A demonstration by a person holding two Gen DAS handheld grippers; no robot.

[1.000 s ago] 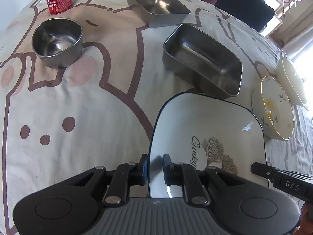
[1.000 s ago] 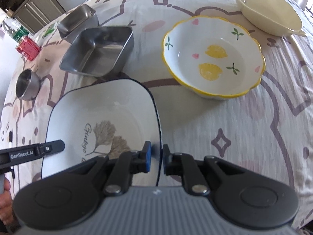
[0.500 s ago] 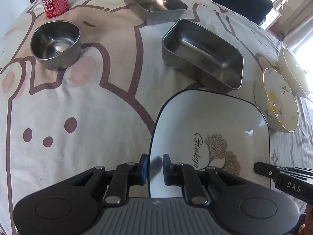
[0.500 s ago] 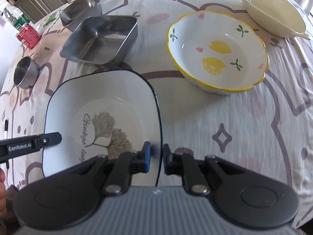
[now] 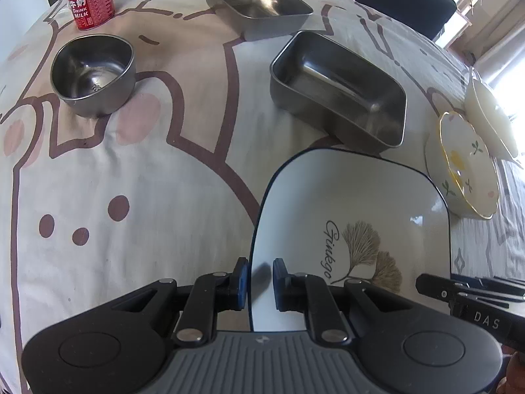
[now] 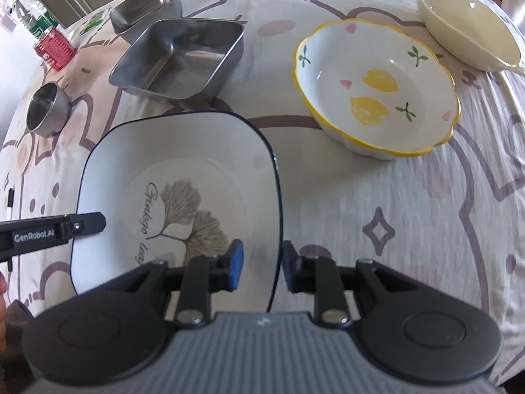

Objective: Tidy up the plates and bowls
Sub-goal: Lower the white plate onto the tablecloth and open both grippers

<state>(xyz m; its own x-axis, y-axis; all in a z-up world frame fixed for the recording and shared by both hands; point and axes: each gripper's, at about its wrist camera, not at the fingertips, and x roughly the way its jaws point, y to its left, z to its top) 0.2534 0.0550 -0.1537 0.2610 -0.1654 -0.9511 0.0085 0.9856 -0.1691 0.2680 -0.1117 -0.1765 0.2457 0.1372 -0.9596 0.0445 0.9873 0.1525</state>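
Both hand-held grippers have eased apart: the left hand-held gripper (image 5: 257,284) and right hand-held gripper (image 6: 260,267) now loosely straddle opposite rims of the square plate (image 6: 183,177), apparently set down on the tabletop (image 6: 393,229).

Your red can (image 5: 91,1) read "DRINK MILK"; the square plate (image 6: 177,197) bore the script "Ginkgo"; the right tongs (image 5: 485,308) showed "DAS", the left tongs (image 6: 39,234) "GenRobot.AI".
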